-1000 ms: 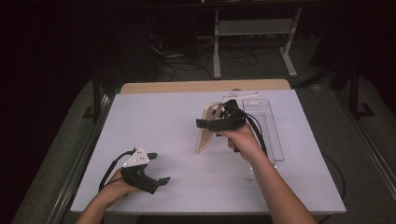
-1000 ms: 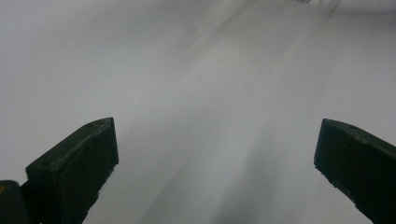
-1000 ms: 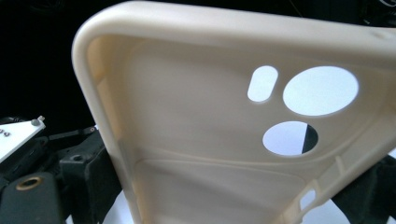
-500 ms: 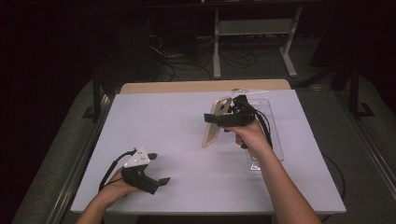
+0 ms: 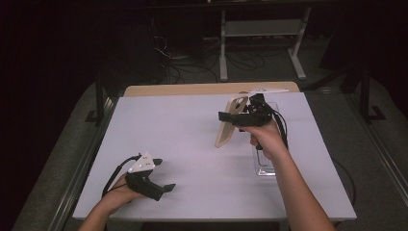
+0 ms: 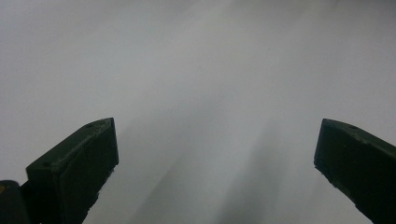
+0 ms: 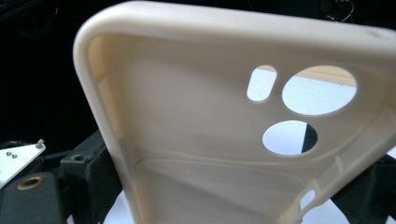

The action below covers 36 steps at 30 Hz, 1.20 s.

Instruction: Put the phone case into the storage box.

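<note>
You are holding a cream phone case [image 5: 227, 126] in your right tool [image 5: 230, 117], its jaws closing on the case's two long edges near the camera end. The case is standing almost upright above the counter [image 5: 159, 125], a little right of centre; whether its lower end is touching the counter I cannot tell. In the right gripper view the case [image 7: 201, 140] is showing its hollow inner side, with the camera cut-outs at the upper right. Just right of your hand a clear tray [image 5: 263, 166] is lying on the counter.

Your left tool [image 5: 159, 174] is resting low at the near left corner, well apart from the case, with its jaws standing wide and nothing between them; the left gripper view confirms bare counter [image 6: 201, 70] ahead.

Judging by this, the pick-up is done and the case is in hand. Setting it down or passing it over is what appears to be left.
</note>
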Tool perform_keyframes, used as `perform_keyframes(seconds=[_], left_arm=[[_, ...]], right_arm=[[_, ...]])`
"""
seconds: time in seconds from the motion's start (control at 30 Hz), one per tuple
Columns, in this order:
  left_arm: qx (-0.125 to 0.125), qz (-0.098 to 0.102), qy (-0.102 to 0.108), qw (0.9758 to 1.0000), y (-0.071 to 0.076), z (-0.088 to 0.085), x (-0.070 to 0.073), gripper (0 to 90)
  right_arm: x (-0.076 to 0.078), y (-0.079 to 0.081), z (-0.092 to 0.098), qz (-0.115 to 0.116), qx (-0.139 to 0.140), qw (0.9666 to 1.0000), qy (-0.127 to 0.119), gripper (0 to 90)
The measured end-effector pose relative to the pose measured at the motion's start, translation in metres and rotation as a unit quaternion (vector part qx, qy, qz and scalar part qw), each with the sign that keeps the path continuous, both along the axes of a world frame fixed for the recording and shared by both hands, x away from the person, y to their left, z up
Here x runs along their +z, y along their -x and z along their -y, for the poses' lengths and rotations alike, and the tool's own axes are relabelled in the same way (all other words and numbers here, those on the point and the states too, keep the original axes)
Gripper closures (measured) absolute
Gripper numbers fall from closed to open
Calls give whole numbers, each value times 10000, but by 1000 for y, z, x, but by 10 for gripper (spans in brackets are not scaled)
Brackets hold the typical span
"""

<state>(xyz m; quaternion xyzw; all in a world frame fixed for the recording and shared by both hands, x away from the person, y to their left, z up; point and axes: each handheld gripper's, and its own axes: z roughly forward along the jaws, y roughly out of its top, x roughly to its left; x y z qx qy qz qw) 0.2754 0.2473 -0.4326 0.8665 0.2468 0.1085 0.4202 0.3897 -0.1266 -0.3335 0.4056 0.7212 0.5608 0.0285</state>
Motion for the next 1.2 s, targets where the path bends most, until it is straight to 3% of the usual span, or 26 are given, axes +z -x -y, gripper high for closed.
perform_keyframes(seconds=[0.57, 0.83, 1.2], left_arm=[[66, 6, 64, 10000, 0, 0, 0, 0], [78, -15, 99, 9999, 1, 1, 0, 0], [78, -11, 122, 9999, 1, 1, 0, 0]], right_arm=[[18, -3, 37, 92, -423, 9991, 30, 98], [26, -12, 59, 2, -775, 9968, 208, 99], [35, -18, 75, 60, -1129, 9925, 476, 99]])
